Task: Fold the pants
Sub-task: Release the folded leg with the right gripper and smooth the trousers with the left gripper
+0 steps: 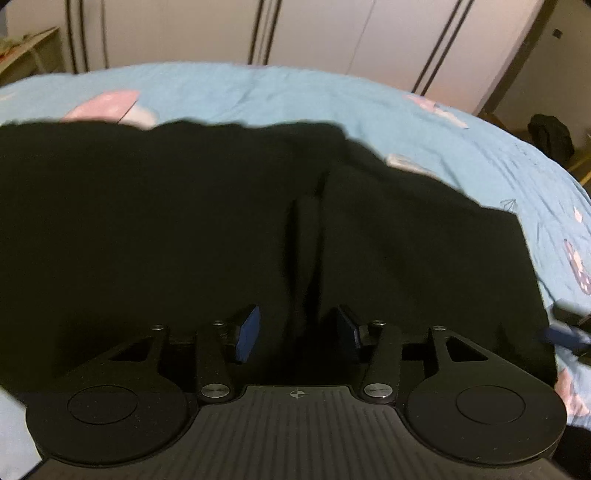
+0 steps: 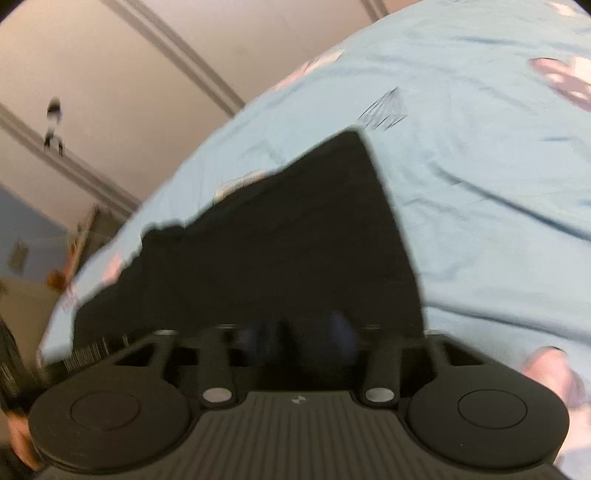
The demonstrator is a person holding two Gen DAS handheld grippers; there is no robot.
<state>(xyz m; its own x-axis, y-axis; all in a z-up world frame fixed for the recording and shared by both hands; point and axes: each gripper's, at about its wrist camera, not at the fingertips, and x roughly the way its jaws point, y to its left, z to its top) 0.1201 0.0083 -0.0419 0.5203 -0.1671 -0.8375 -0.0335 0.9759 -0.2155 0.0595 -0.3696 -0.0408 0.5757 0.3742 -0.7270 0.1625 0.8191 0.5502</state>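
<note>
Black pants lie spread on a light blue bedsheet, filling most of the left wrist view. My left gripper is low over them with its blue pads apart, and a raised fold of black cloth runs between the pads. In the right wrist view the pants reach from the gripper up to a corner on the bedsheet. My right gripper is blurred, with its blue pads close together on the black cloth.
White wardrobe doors with dark stripes stand behind the bed. A wooden table is at the far left and a dark bag at the far right. The sheet has pink and white prints.
</note>
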